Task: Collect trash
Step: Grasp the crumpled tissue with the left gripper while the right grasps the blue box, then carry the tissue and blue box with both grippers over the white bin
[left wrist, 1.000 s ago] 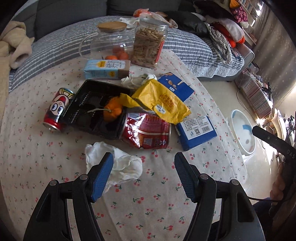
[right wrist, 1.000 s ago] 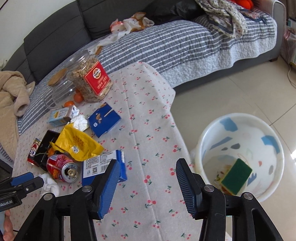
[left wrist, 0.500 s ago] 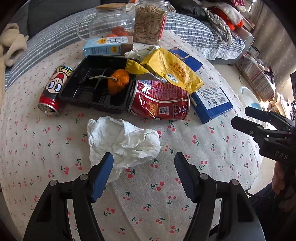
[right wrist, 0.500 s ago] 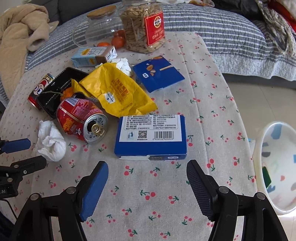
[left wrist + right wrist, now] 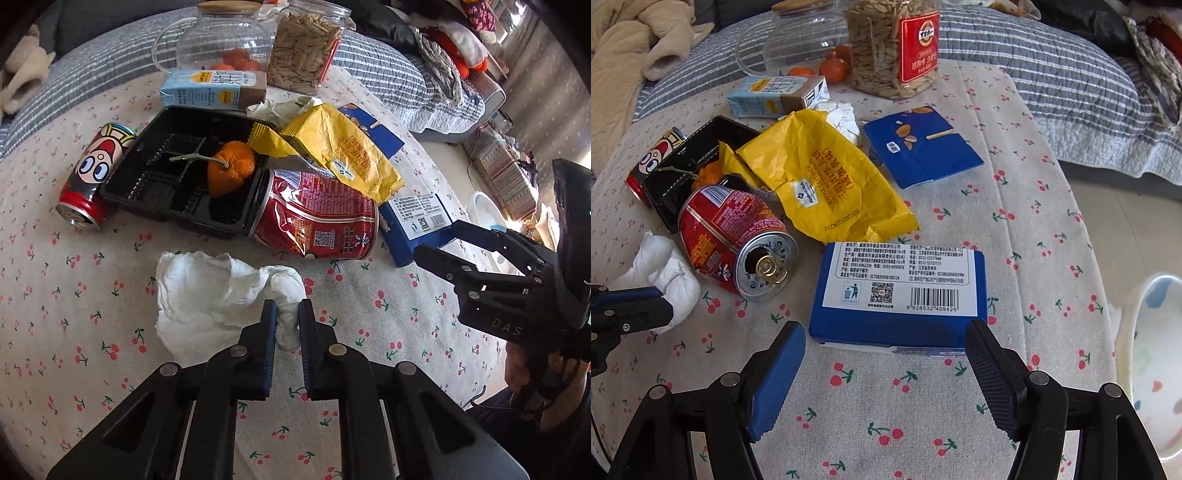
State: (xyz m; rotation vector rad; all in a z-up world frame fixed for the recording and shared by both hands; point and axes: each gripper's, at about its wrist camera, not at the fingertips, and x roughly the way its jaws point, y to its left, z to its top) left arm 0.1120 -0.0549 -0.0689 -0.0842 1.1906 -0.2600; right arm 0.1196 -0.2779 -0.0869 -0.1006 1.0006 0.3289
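Left tool (image 5: 287, 317) at lower centre is closing, pinching the crumpled white tissue (image 5: 218, 295) lying on the surface (image 5: 55, 332). Right tool (image 5: 886, 365), spread wide, hovers just short of the blue box (image 5: 899, 295) at centre. Pickup step; next, probably lift the tissue toward the white bin (image 5: 1152, 369) at right edge.

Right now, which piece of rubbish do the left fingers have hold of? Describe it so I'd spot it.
On the cherry-print tablecloth, look in front of the big dented red can lying on its side. There sits a crumpled white tissue, its edge pinched as the left gripper closes. It is the only soft, plain white wad there; its neighbours are printed packaging.
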